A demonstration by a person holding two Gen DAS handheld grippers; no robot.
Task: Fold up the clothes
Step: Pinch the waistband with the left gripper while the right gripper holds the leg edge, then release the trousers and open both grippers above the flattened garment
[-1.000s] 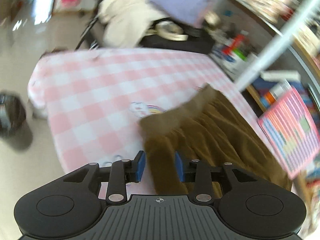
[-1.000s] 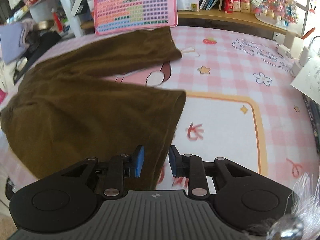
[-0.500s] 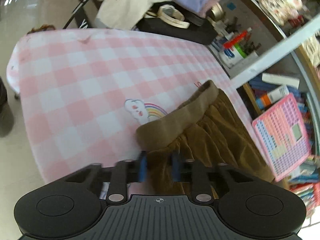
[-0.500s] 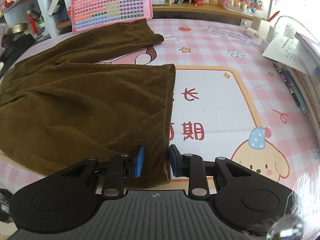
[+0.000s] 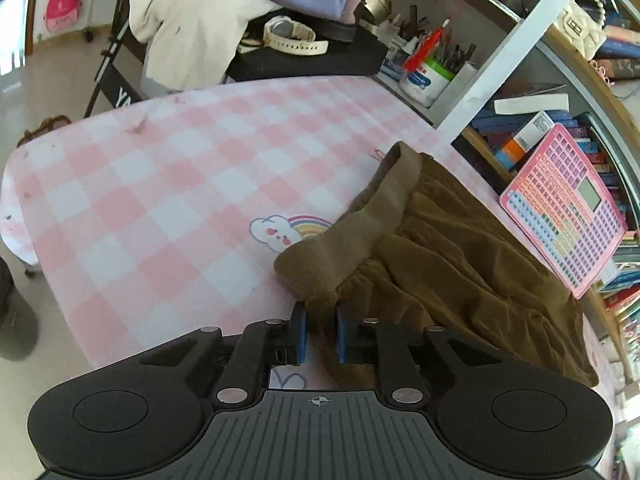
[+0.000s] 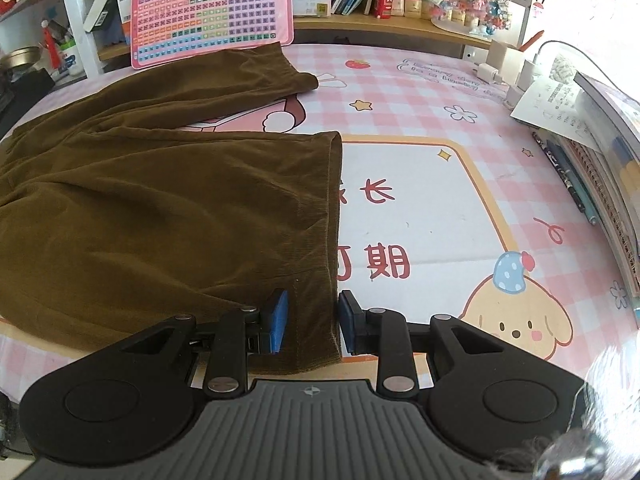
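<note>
Pink mat: shorts hem between fingers, seemingly ungripped.

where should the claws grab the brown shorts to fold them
Judging by how the brown corduroy shorts lie flat, grip the near edge: left claw at the thick waistband corner, right claw at the near leg hem, both coming from the table's near side.

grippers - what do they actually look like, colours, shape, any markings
The left gripper and the right gripper look alike: a black ribbed plastic body with a small white crosshair mark, two round black discs at the sides, black linkage arms with silver rivets, and blue pads on the fingertips. No cables or sleeves show.
</note>
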